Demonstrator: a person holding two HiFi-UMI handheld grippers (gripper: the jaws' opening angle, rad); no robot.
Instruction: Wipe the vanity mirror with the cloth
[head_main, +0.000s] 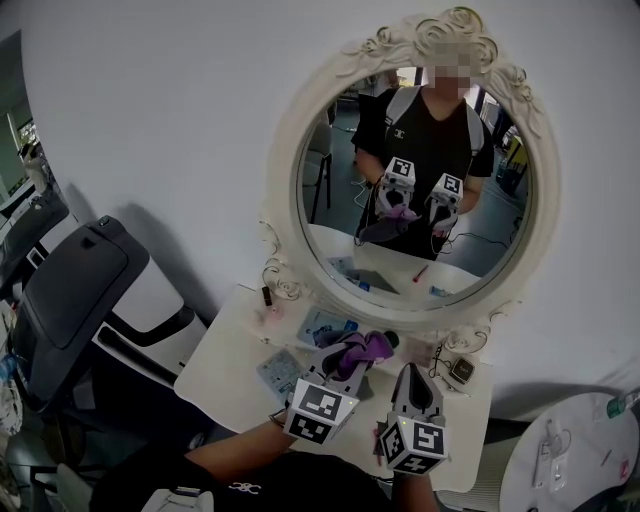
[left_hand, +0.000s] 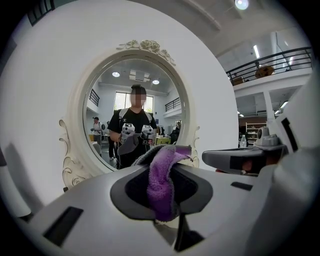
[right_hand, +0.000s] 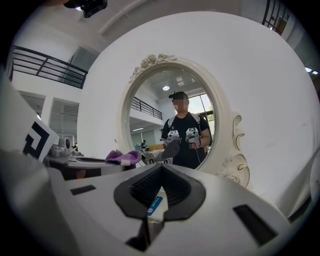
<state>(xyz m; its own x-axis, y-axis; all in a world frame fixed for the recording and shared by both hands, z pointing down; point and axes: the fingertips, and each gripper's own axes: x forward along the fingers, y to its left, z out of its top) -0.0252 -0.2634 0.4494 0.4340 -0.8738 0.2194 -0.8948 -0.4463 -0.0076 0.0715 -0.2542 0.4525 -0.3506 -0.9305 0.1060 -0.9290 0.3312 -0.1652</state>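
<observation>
Head view: fuzzy purple cloth (head_main: 368, 347) pinched in the left gripper (head_main: 352, 352), low over the white vanity table (head_main: 225, 360), not yet touching the oval, ornate white-framed vanity mirror (head_main: 330, 180). Left gripper view: clamped tight on a fold, loose end poking up, so probably best to press that flap flat to the glass. Right gripper view: right gripper (right_hand: 157, 197) closed on nothing; keep clear.

Vanity mirror (head_main: 330, 190) stands on the table (head_main: 225, 365); before it, left gripper (head_main: 358, 356) with cloth (head_main: 375, 344), right gripper (head_main: 414, 374).
</observation>
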